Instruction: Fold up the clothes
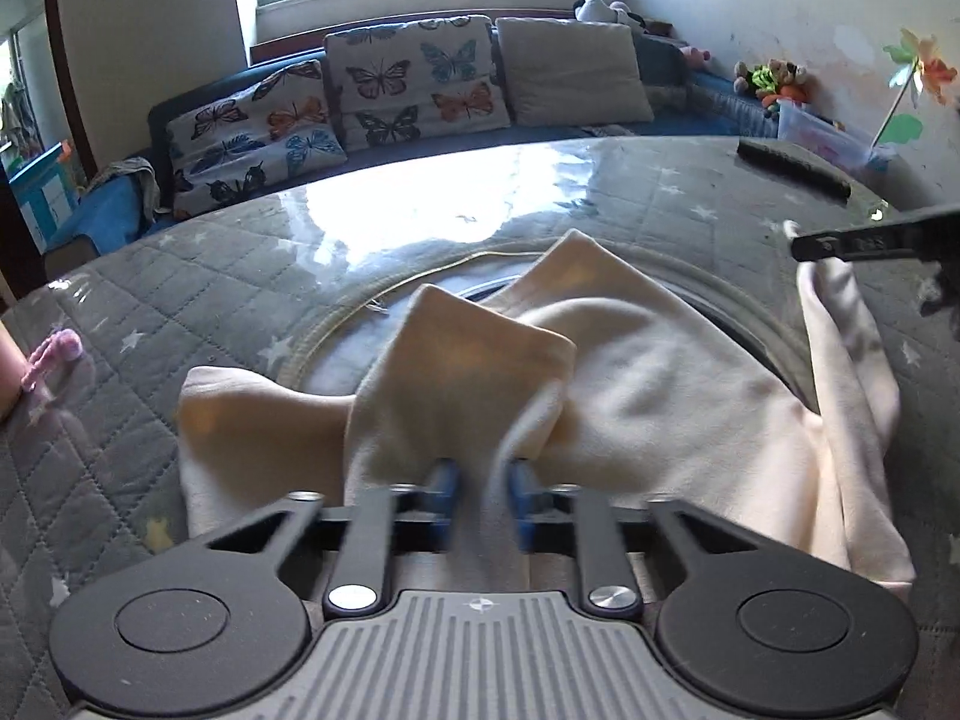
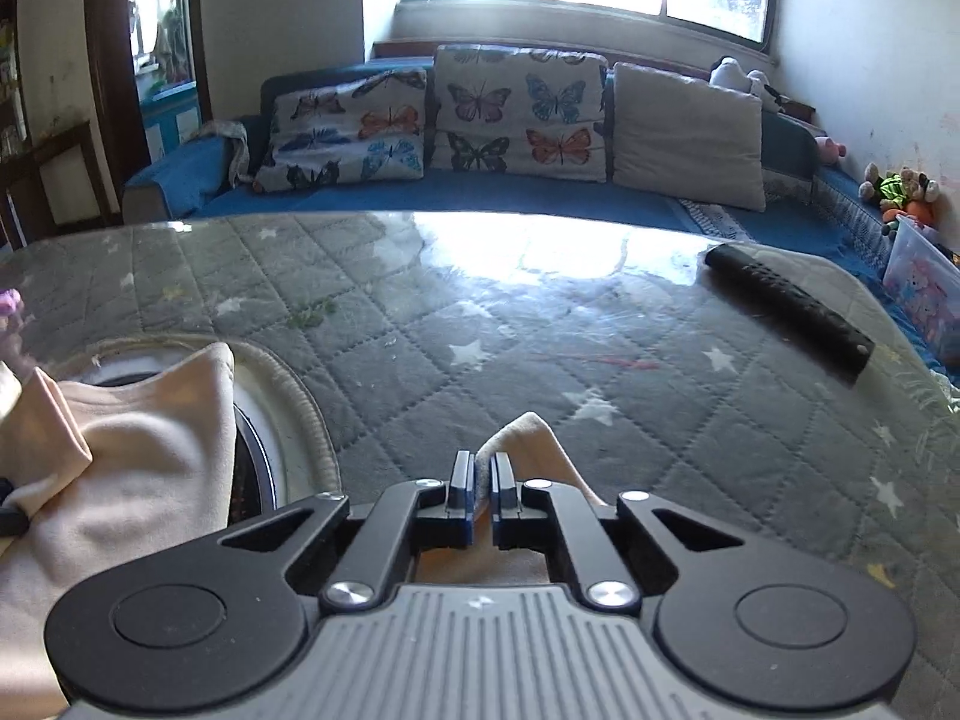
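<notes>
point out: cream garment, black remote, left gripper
cream garment (image 1: pixel 648 384): left wrist view, on its broad middle panel.
black remote (image 2: pixel 792 306): right wrist view, mid-body, on the table.
left gripper (image 1: pixel 483 474): left wrist view, between its blue fingertips, shut on cloth.

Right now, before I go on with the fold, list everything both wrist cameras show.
cream garment: one, pale cream, crumpled on the table, held at two spots
table cover: one, grey quilted with white stars under clear plastic
remote control: one, black, far right of the table
butterfly cushions: two, white with coloured butterflies, on the sofa
plain cushion: one, beige, right of them
sofa: one, blue, under the window
stuffed toys: a small pile, mixed colours, right end of the sofa
left gripper: shut on a bunched fold of the garment
right gripper: shut on a garment corner
</notes>
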Demonstrator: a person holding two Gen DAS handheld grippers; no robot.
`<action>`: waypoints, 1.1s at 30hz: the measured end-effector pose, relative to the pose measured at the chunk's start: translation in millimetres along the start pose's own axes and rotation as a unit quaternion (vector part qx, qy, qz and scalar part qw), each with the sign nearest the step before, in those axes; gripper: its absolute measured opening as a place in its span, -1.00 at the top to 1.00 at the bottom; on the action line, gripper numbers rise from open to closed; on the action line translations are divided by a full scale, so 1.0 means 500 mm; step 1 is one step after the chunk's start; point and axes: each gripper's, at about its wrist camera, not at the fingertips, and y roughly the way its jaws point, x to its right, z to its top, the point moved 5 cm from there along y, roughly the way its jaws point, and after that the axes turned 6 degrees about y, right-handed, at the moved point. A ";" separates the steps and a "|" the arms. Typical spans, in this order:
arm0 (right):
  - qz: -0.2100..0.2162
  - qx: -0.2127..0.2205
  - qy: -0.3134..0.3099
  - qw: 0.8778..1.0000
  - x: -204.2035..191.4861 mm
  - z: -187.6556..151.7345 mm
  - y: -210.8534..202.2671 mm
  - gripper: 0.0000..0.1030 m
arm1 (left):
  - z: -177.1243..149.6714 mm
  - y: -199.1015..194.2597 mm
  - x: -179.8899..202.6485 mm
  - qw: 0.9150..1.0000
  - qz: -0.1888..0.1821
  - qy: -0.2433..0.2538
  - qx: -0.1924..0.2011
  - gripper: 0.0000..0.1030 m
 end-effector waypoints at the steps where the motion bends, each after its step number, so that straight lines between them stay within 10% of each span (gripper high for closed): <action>1: 0.002 0.006 0.006 1.000 0.006 0.000 -0.011 0.92 | 0.001 -0.008 -0.007 1.000 0.003 -0.005 0.005 0.92; 15: 0.013 0.078 0.075 0.994 0.108 -0.053 -0.223 0.92 | -0.086 -0.291 -0.238 0.972 0.072 -0.195 0.108 0.95; 26: -0.029 0.057 0.122 0.990 0.204 -0.171 -0.280 0.92 | -0.348 -0.348 -0.366 0.936 0.135 -0.324 0.033 0.95; 33: -0.071 0.019 0.155 0.985 0.258 -0.227 -0.267 0.83 | -0.382 -0.350 -0.368 0.936 0.155 -0.316 0.007 0.82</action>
